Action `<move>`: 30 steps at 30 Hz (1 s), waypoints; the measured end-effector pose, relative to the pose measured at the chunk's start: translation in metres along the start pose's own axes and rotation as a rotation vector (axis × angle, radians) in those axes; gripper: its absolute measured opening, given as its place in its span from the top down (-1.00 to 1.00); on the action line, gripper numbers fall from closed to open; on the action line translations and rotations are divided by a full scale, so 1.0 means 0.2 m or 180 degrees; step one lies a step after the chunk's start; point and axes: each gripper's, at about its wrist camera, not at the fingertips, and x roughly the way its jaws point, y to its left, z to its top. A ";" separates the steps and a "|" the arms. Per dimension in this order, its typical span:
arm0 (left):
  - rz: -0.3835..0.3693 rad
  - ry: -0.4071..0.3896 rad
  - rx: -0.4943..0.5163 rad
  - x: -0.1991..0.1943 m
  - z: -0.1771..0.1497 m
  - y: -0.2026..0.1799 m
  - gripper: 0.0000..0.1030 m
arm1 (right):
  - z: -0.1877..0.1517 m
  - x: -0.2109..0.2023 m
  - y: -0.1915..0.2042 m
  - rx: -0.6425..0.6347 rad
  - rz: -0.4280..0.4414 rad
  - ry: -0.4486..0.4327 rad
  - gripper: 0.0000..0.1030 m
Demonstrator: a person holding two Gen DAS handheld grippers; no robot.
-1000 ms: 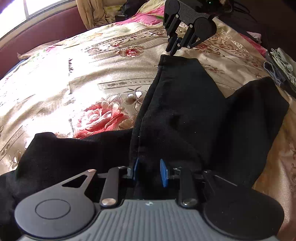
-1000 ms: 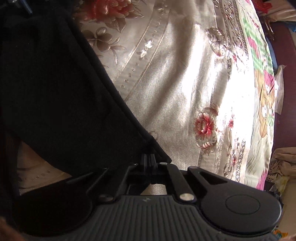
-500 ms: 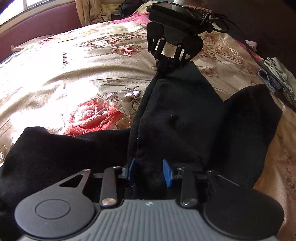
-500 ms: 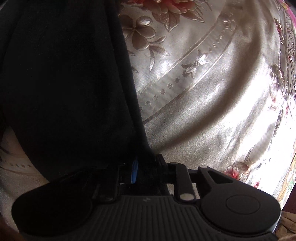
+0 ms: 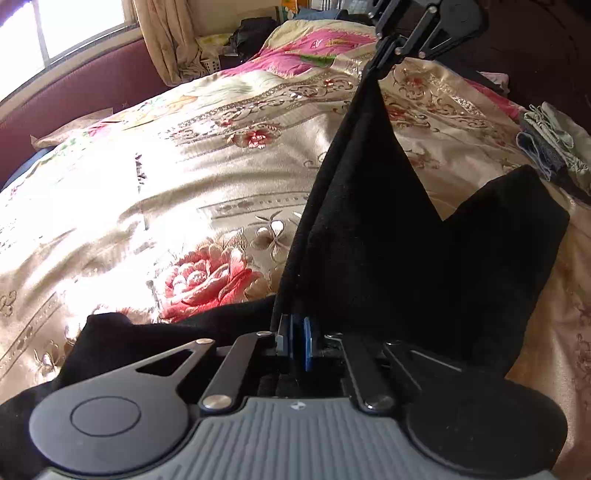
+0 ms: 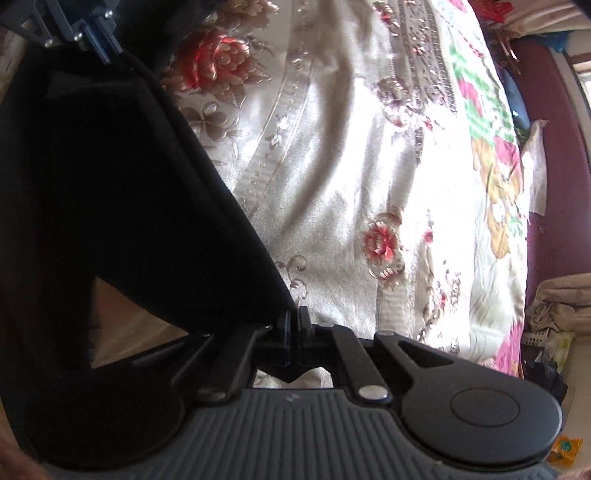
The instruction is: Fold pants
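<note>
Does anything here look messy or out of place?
Only the black pants: both grippers pinch one edge and hold it off the floral bedspread, while the other leg lies splayed sideways. Mid-fold, not damaged.

My left claw [image 5: 297, 341] — clamped on black pants [image 5: 388, 240]; my right claw [image 5: 380, 70] lifts their far edge — floral bed [image 5: 184, 177] beneath.

— How many garments am I handling here?
— I count one pair of black pants [image 5: 388, 240], draped over one bed [image 5: 184, 177].
— And grippers?
— Two: my left gripper [image 5: 297, 339] and my right gripper [image 6: 294, 325], each with two fingers.
— Anything else?
— One window [image 5: 55, 29] and one curtain [image 5: 162, 37].
</note>
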 end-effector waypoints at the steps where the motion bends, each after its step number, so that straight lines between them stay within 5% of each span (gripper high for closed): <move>1: 0.0006 -0.0023 0.0036 -0.03 0.02 -0.01 0.59 | -0.04 -0.10 0.02 0.0179 -0.0087 -0.0029 0.94; 7: -0.0166 -0.0024 0.0457 -0.15 -0.01 -0.25 0.59 | -0.39 -0.53 0.45 0.1201 -0.0244 0.0021 0.94; 14: -0.0226 0.0444 0.1481 -0.03 -0.23 -0.63 0.58 | -0.73 -0.30 1.14 0.2097 -0.0015 0.0606 0.90; 20: -0.0235 0.0395 0.1399 -0.08 -0.16 -0.66 0.57 | -0.83 -0.48 1.09 0.2863 -0.0197 0.0373 0.83; 25: -0.0156 0.0089 0.1158 -0.11 -0.06 -0.68 0.56 | -0.95 -0.35 0.93 0.3972 -0.0387 0.0252 0.58; 30: -0.0251 0.0222 0.0792 -0.06 -0.09 -0.71 0.52 | -0.81 -0.26 0.91 0.3894 -0.0502 -0.0220 0.62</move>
